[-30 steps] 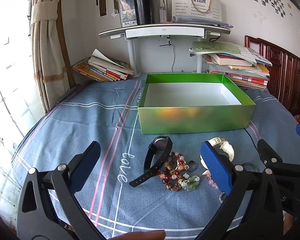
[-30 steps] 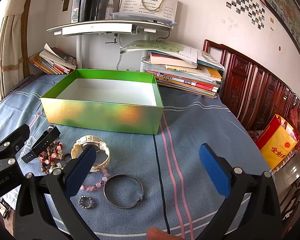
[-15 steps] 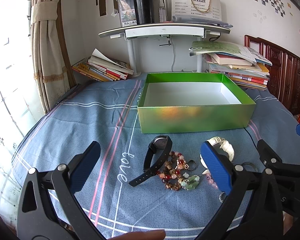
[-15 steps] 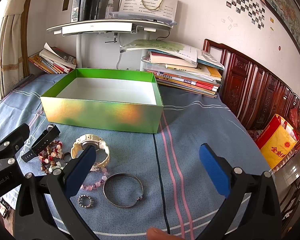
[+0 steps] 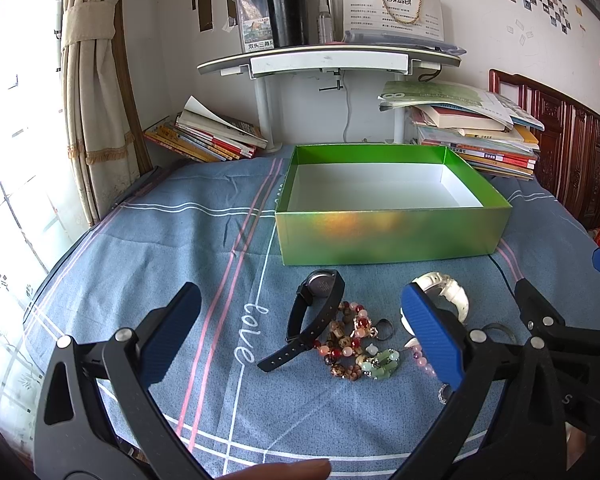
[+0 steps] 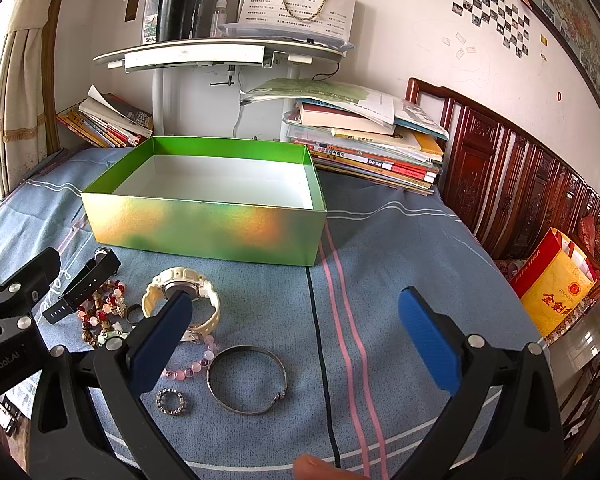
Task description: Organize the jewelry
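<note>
An open green box [image 5: 388,236] [image 6: 204,232] with a white inside stands on the blue cloth. In front of it lie a black watch [image 5: 312,320] [image 6: 84,284], a cream watch [image 5: 448,292] [image 6: 180,292], beaded bracelets [image 5: 352,348] [image 6: 100,316], a pink bead string [image 6: 192,368], a silver bangle [image 6: 246,380] and a small sparkly ring [image 6: 171,401]. My left gripper [image 5: 300,336] is open and empty, held above the black watch and beads. My right gripper [image 6: 296,340] is open and empty, above the bangle.
Stacks of books [image 5: 476,136] [image 6: 364,144] lie behind the box, more books [image 5: 204,136] at the back left. A white shelf [image 5: 328,60] stands behind. A carved wooden headboard [image 6: 520,184] runs along the right. A yellow-red bag [image 6: 556,284] sits beside the bed.
</note>
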Available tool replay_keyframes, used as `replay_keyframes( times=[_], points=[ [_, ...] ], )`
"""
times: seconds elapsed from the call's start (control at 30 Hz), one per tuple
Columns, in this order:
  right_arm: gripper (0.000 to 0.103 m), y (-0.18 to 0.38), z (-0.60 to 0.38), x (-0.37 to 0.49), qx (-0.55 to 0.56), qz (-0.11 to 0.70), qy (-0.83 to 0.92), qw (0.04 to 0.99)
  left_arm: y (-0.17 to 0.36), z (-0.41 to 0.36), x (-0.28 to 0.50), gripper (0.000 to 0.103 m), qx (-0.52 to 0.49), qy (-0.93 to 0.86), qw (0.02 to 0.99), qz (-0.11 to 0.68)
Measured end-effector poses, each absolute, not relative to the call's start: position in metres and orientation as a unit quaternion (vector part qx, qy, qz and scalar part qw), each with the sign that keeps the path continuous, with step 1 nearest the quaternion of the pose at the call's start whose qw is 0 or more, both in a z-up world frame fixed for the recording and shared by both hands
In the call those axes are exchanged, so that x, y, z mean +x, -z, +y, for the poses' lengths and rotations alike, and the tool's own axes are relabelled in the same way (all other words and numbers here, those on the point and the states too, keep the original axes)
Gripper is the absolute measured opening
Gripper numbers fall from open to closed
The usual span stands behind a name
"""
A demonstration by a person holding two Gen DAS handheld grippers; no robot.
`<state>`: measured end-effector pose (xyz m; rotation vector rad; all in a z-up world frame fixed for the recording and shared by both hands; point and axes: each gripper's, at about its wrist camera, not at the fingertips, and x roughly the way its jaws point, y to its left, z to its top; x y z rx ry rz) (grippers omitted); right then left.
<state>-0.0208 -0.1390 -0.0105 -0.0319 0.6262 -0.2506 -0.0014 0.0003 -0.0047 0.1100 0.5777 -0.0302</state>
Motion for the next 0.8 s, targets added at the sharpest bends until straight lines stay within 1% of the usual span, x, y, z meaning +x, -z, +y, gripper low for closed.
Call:
replay_keyframes(
  times=[0.8],
  points=[
    [0.101, 0.0117, -0.1381, -0.0217, -0.016, 0.308, 0.123, 0.943, 0.0073, 0.0015, -0.0035, 0.099, 0.055, 0.014, 0.956, 0.286]
  ],
)
